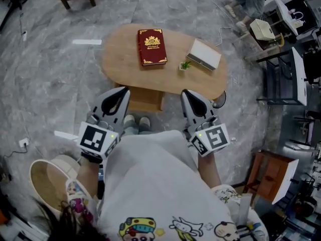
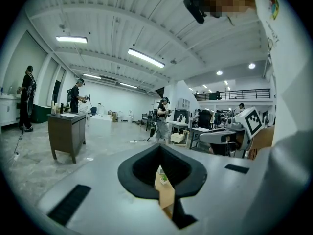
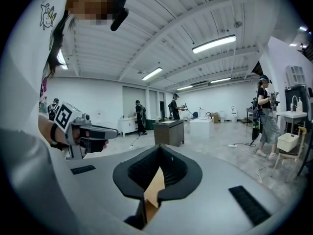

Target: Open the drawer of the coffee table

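Wooden coffee table (image 1: 125, 54) just ahead of clenched, empty left tongs (image 1: 124, 91) and right tongs (image 1: 185, 93).

Head view looks steeply down; gripper views face level; all share coffee table (image 1: 125, 54).

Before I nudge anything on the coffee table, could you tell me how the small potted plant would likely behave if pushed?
The small potted plant looks tiny beside the red book, so it is probably light and would slide readily on the smooth coffee table. Its low white pot suggests it may skid rather than tip.
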`<state>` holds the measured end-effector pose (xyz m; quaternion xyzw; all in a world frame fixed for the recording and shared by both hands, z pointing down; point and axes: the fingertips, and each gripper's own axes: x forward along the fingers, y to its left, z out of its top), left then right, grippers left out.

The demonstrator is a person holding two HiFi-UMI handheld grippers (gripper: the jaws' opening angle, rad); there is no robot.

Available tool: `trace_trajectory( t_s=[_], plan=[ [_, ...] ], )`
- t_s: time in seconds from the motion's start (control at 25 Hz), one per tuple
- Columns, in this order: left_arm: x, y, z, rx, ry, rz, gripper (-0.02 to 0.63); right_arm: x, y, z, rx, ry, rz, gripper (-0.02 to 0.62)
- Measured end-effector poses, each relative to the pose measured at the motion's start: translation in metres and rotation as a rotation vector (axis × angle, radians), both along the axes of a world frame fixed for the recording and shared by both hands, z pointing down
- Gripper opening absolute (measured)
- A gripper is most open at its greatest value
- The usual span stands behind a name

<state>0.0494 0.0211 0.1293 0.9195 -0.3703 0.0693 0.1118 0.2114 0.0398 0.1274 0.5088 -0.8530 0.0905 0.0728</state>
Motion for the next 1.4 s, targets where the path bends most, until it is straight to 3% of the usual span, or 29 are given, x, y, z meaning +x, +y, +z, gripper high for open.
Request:
trace_trajectory(
  t_s=[1.4],
  plan=[
    [-0.007, 0.0064, 0.011, -0.018, -0.038, 0.027, 0.003, -0.0046, 0.006, 0.0081, -0.02, -0.003, 0.03, -0.002]
  ],
)
